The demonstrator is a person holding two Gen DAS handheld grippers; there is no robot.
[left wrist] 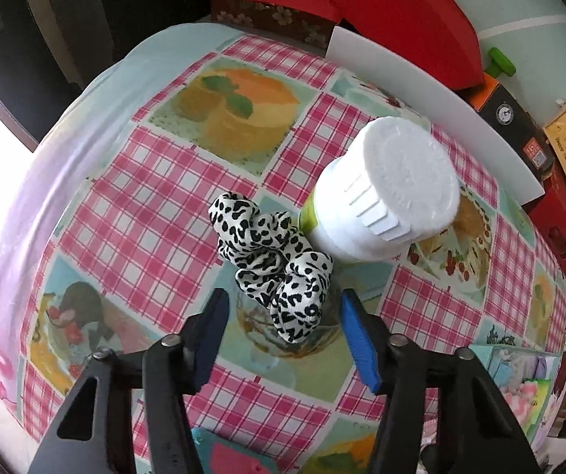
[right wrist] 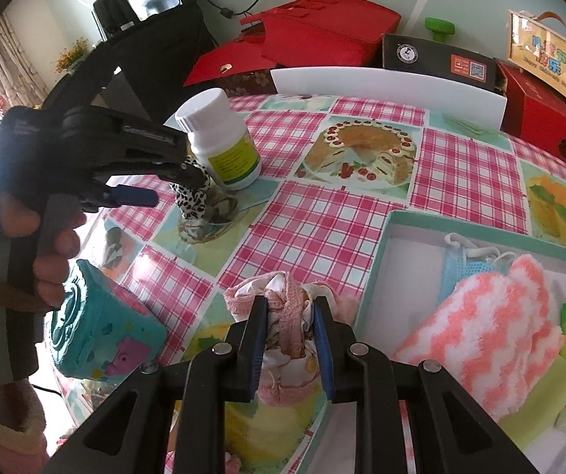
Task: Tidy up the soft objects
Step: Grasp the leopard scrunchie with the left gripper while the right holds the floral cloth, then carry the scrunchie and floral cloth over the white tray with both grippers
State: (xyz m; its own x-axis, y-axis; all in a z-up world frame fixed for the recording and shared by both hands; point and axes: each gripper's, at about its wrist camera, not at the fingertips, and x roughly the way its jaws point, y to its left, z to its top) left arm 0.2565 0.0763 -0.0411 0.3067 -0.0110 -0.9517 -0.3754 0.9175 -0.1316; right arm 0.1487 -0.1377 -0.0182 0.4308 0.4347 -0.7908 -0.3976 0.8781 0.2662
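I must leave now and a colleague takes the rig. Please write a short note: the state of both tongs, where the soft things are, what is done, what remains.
Left tongs: open, around the spotted scrunchie on the table, beside the white bottle; not closed.
Right tongs: shut on the pink cloth bundle, beside the box.
Done: pink-white fluffy item and blue mesh pouch in the box.
Left: place the bundle, then the scrunchie.

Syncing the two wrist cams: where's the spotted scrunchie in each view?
Left wrist: scrunchie at centre, between the open left gripper fingers, beside the white bottle.
Right wrist: scrunchie upper left, under the left gripper, by the bottle.
Shared landmark: the white bottle.
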